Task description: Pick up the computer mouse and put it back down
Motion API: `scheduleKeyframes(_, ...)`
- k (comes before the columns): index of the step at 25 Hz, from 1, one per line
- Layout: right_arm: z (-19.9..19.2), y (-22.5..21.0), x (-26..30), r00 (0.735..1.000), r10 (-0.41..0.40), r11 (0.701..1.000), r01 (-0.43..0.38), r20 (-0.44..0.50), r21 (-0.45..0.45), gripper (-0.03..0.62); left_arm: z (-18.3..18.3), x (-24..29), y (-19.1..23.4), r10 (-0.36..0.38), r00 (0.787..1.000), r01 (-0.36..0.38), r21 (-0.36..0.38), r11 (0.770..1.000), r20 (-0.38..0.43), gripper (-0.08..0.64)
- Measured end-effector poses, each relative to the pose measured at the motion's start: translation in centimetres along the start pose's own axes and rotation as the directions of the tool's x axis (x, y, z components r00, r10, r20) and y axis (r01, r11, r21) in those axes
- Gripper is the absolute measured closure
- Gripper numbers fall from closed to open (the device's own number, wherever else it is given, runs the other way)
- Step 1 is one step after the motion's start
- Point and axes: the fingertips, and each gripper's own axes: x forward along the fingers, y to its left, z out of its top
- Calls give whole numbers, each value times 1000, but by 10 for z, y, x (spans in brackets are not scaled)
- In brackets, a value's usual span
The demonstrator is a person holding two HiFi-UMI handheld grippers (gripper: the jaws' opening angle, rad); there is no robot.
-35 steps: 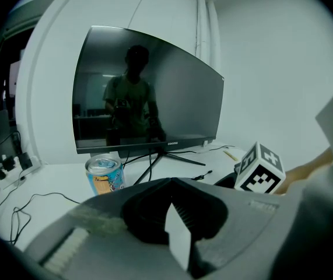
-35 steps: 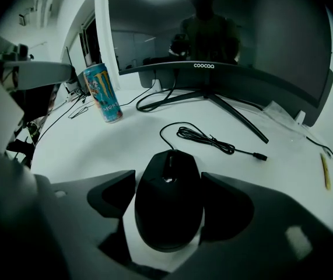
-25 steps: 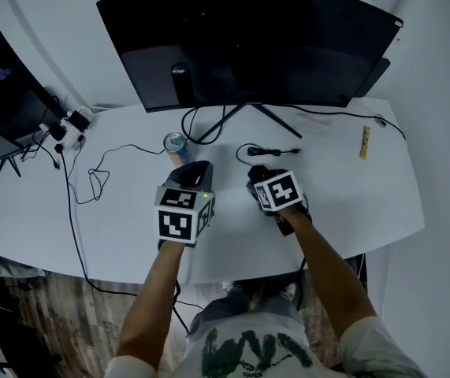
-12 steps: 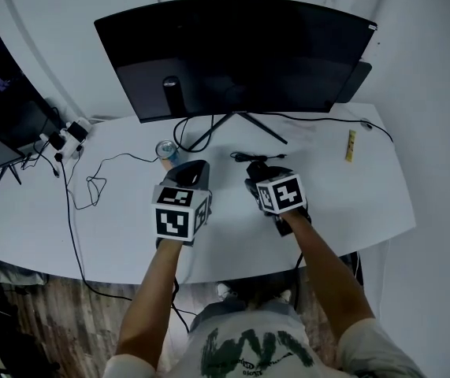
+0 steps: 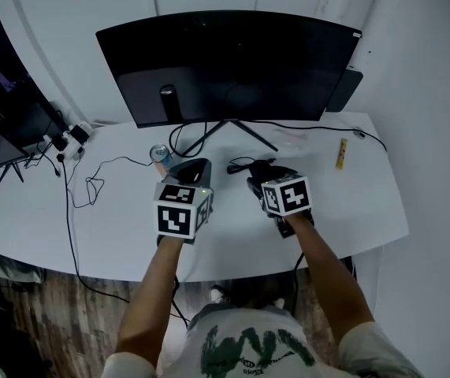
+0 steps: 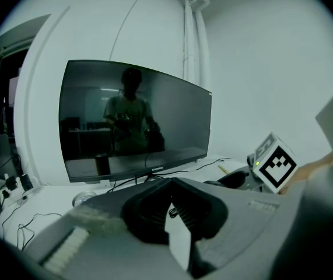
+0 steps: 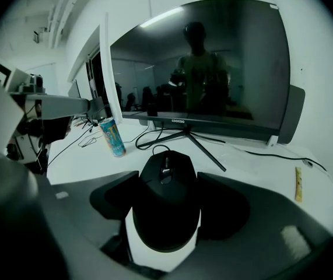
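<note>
A black wired computer mouse [image 7: 166,206] sits between the jaws of my right gripper [image 7: 166,177], and both pads press on its sides. In the head view this mouse [image 5: 265,169] is raised off the white desk [image 5: 351,203], in front of the monitor's stand, with its cable [image 5: 239,164] trailing behind. My right gripper [image 5: 261,176] points towards the monitor. To its left my left gripper [image 5: 194,165] hovers over the desk. The left gripper's [image 6: 171,186] jaws meet at the tips with nothing between them. From the left gripper view the mouse [image 6: 234,179] shows at the right.
A wide curved black monitor [image 5: 225,61] stands at the back on a splayed stand. A drink can [image 5: 160,154] stands just left of my left gripper. A yellow stick [image 5: 341,153] lies at the right. Loose cables [image 5: 91,183] and a power strip [image 5: 67,136] occupy the left.
Both grippers have risen above the desk, and the right one has carried the mouse up with it. The jaws look unchanged.
</note>
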Motion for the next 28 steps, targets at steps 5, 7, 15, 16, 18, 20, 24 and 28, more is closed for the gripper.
scheduleKeyframes(5,15,-10,-22,999,7,1000,-7,48,0,282,11,3,-17,6,1000,-6,5,1000,16,557)
scheduleKeyframes(7,21,-12,-30,998,13,1000,-12,69,-4,282,14,4,-24,8,1000,-8,7,1000,20,557)
scheduleKeyframes(15,51,-12,-65,985,47,999,-43,166,-24,282,21,0,-41,33,999,-34,23,999,28,557)
scheduleKeyframes(16,54,-12,-68,983,49,999,-45,177,-26,282,21,-1,-42,38,999,-39,26,999,26,557)
scheduleKeyframes(18,59,-14,-76,978,52,999,-47,201,-26,282,20,-3,-44,48,998,-49,31,998,27,557)
scheduleKeyframes(20,65,-16,-83,973,52,999,-48,226,-22,282,20,-4,-46,56,998,-57,36,998,29,557)
scheduleKeyframes(24,73,-18,-97,963,52,999,-50,265,-13,282,25,-10,-52,69,997,-71,44,996,47,557)
scheduleKeyframes(28,80,-20,-109,953,53,999,-49,299,-19,282,32,-14,-56,84,994,-88,54,995,69,557)
